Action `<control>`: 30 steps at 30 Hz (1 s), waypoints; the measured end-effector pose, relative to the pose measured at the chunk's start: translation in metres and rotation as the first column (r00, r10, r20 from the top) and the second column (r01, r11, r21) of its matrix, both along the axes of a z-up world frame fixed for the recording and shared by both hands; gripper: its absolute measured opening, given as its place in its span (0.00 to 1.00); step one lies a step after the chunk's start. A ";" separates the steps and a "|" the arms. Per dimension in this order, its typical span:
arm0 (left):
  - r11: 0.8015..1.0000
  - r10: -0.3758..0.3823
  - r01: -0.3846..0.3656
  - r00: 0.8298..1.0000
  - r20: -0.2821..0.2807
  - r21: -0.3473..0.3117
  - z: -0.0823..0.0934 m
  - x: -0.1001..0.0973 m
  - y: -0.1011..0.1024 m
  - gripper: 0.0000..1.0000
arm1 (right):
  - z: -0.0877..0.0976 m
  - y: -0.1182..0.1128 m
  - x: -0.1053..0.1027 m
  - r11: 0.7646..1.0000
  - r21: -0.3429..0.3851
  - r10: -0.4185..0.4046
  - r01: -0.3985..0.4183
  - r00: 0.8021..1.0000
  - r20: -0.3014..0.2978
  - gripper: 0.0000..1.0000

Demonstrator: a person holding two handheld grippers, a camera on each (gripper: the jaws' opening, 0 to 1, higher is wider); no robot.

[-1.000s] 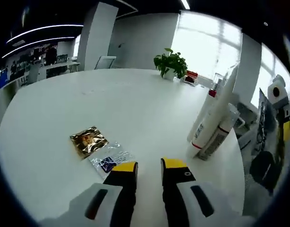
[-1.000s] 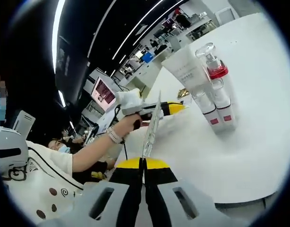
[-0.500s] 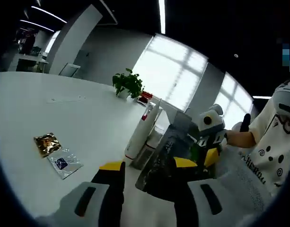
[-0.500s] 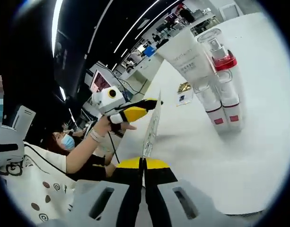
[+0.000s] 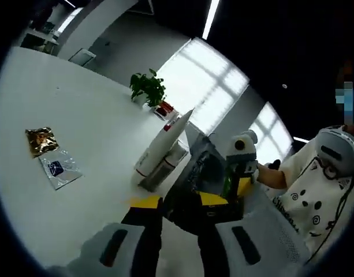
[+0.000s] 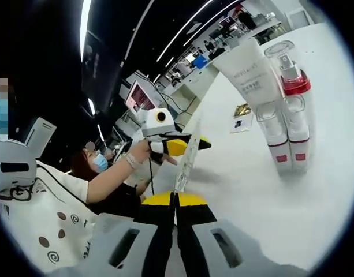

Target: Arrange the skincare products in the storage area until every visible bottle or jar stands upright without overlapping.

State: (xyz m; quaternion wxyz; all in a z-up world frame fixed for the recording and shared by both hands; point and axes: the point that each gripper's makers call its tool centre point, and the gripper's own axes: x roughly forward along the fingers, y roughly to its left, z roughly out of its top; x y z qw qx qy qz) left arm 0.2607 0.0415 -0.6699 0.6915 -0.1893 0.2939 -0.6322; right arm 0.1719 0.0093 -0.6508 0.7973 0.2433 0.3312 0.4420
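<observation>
Flat sachet [image 6: 187, 158] pinched edge-on in right gripper [image 6: 175, 199], jaws together on its lower edge, held above desk [image 6: 252, 190]. Left gripper [image 5: 180, 203] has swung over from the desk packets in the last second — its jaws, apart, now bracket the same sachet [image 5: 201, 179], not yet closed on it. Reads as hand-over or two-handed regrip.

Bottles and tube [image 6: 278, 104] stand clustered upright, touching. Gold packet [image 5: 40, 140] and clear packet [image 5: 58, 169] lie flat, untouched — arranging far from done.
</observation>
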 end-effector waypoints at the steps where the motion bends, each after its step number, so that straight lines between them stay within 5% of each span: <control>1: 1.000 0.024 -0.024 1.000 0.001 0.015 -0.002 0.005 0.002 0.08 | -0.001 0.000 0.001 1.000 0.001 -0.002 0.002 1.000 -0.005 0.01; 5: 0.999 0.028 -0.028 0.999 -0.025 0.021 0.001 0.006 0.006 0.00 | -0.011 -0.004 0.005 1.000 -0.012 -0.007 0.007 0.999 -0.033 0.01; 12: 0.994 0.064 -0.064 0.998 0.004 0.084 -0.008 0.010 0.013 0.00 | -0.030 -0.008 0.017 0.999 -0.051 -0.021 0.017 0.996 -0.086 0.01; 16: 0.988 0.068 -0.071 0.997 0.026 0.140 -0.017 0.012 0.018 0.00 | -0.043 -0.010 0.024 0.994 -0.105 -0.027 0.018 0.996 -0.086 0.01; 20: 0.974 0.077 -0.073 0.997 -0.011 0.213 -0.026 0.013 0.022 0.00 | -0.055 -0.012 0.027 0.992 -0.124 -0.036 0.024 0.994 -0.100 0.01; 22: 0.967 0.067 -0.075 0.997 0.040 0.245 -0.029 0.015 0.022 0.00 | -0.060 -0.011 0.028 0.991 -0.131 -0.038 0.024 0.994 -0.104 0.01; 25: 0.952 0.066 -0.076 0.997 0.044 0.295 -0.036 0.017 0.022 0.00 | -0.069 -0.012 0.032 0.984 -0.179 -0.036 0.020 0.996 -0.087 0.01; 30: 0.931 0.047 -0.073 0.996 0.080 0.356 -0.045 0.023 0.019 0.00 | -0.081 -0.020 0.040 0.945 -0.326 0.013 -0.006 1.000 0.021 0.04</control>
